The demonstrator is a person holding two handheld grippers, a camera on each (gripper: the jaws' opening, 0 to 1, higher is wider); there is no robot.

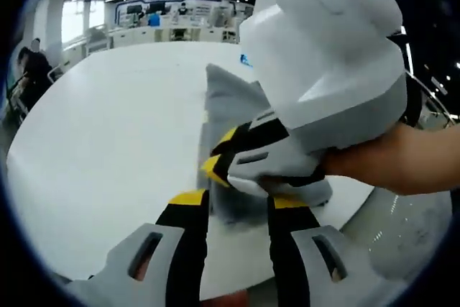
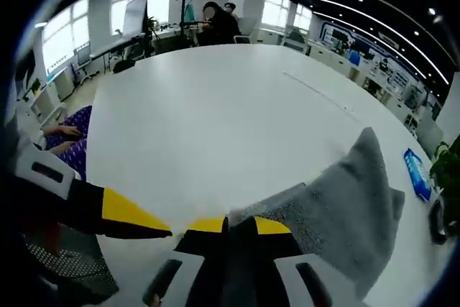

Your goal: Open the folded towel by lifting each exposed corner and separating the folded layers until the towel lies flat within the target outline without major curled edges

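A grey towel [image 1: 231, 102] lies folded and rumpled on the white table [image 1: 122, 141], near its front edge. In the left gripper view my right gripper [image 1: 219, 159], a white and grey body held by a hand, comes in from the right with its yellow-tipped jaws pinched on the towel's near part. My left gripper [image 1: 238, 203] stands open just in front, with the towel's near edge between its spread fingers. In the right gripper view my right gripper [image 2: 230, 226] is shut on a corner of the towel [image 2: 345, 206], which spreads away to the right. The left gripper's yellow-tipped finger [image 2: 133, 215] reaches in from the left.
A blue packet [image 2: 417, 165] lies on the table [image 2: 215, 113] beyond the towel, with a dark object [image 2: 438, 222] near it. The table's rounded front edge [image 1: 237, 289] is close to my jaws. People sit at desks [image 2: 215, 23] far behind.
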